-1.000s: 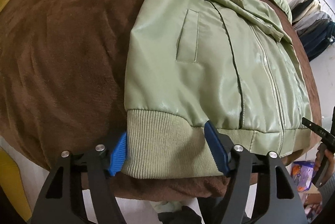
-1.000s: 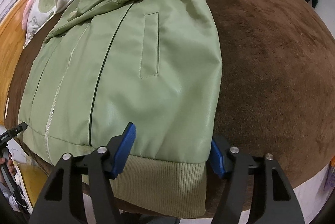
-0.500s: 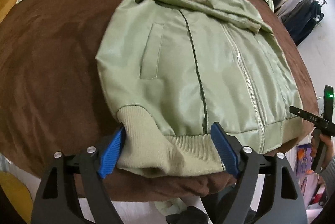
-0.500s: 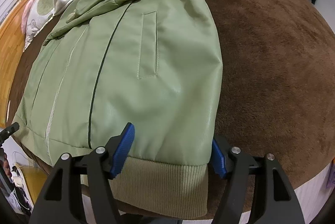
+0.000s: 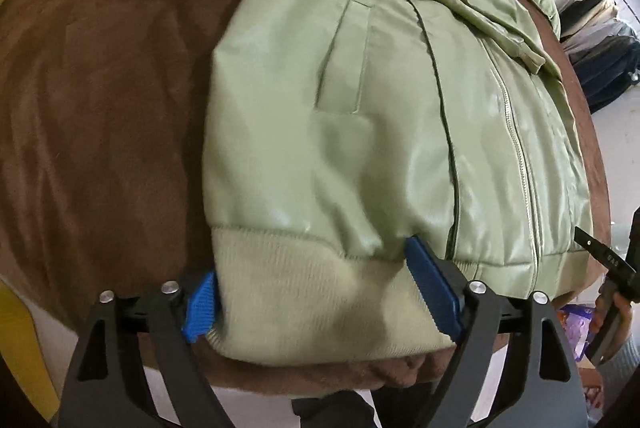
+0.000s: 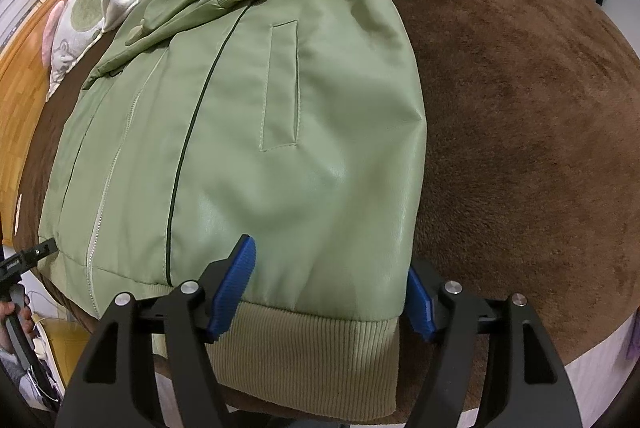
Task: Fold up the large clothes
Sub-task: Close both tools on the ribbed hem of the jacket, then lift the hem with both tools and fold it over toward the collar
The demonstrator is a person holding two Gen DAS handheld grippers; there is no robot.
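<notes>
Two claws on the bottom edge now, one per corner. The green jacket (image 5: 380, 132) lies front-up and zipped on the brown bed cover (image 5: 100, 108), with both sleeves folded across the chest up by the collar. Its ribbed hem (image 5: 312, 312) hangs at the near edge of the bed.

Left claw (image 5: 316, 292): half a sec ago it sat further back and that hem corner was curled up and bunched. Now it's in close again and the rib lies flatter. Its jaws have just been opening, so they're spread wide astride the corner w/ the rib between the blue pads. One pad lies on top of the fabric and the other sits just off the side edge. No real pinch that I can see.

Right claw (image 6: 324, 298): no change vs a sec ago. It's also spread, straddling its own corner the same way, not clamped.

Meaning, prob: sleeves done, corner re-seated, and both sides are lined up for grabbing the hem and bringing it up toward the collar. The clamp hasn't happened yet. The left view is a bit blurred, so contact at the pads is approx.
</notes>
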